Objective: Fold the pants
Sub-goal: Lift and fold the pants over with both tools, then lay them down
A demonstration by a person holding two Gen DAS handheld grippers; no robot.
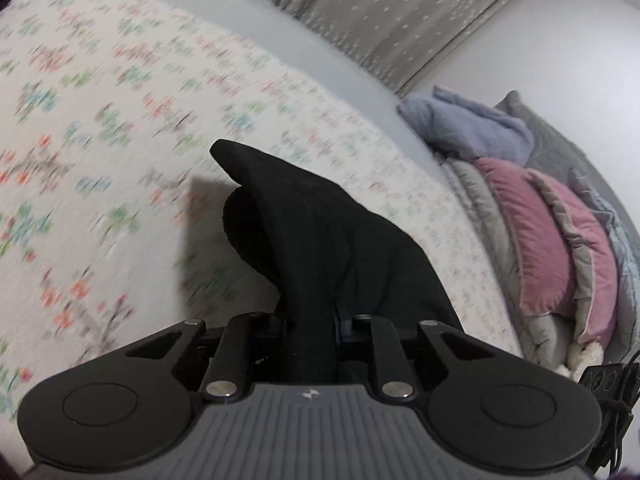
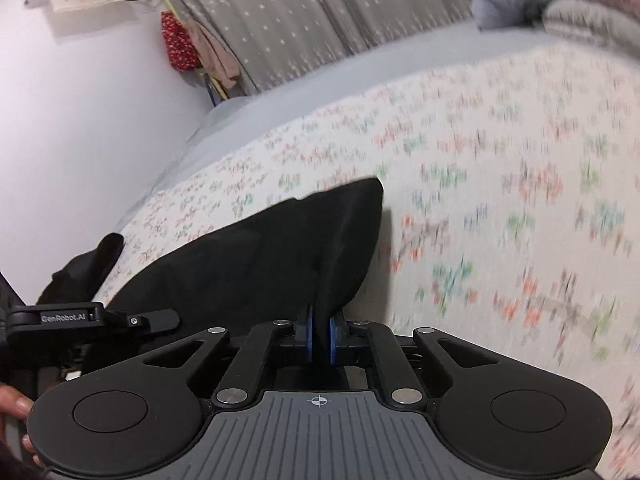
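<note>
Nearest in the left wrist view, the left gripper (image 1: 316, 328) has its fingers clamped on a bunch of the black pants (image 1: 312, 232), which rise from the pinch toward 12 o'clock and peak in a loose corner at about 11 o'clock. In the right wrist view the right gripper (image 2: 321, 340) is likewise closed on the cloth, the dark fabric squeezed between its blue pads and spreading away to 10 o'clock across the bed. Part of a hand (image 2: 16, 408) shows at 8 o'clock in that view. Under the garment lies the floral bedspread (image 1: 120, 120), blurred in both views. Farther off, pink pillows (image 1: 560, 248) and a lilac blanket (image 1: 472, 128) sit at 3 o'clock in the left view, with grey curtains (image 2: 304, 16) at 12 o'clock beyond the bed. The step in hand looks like the lift of one gripped edge to begin a fold. The next move probably calls for carrying both pinches together, level with each other, over the rest of the garment, then laying the edge down square before letting go.
</note>
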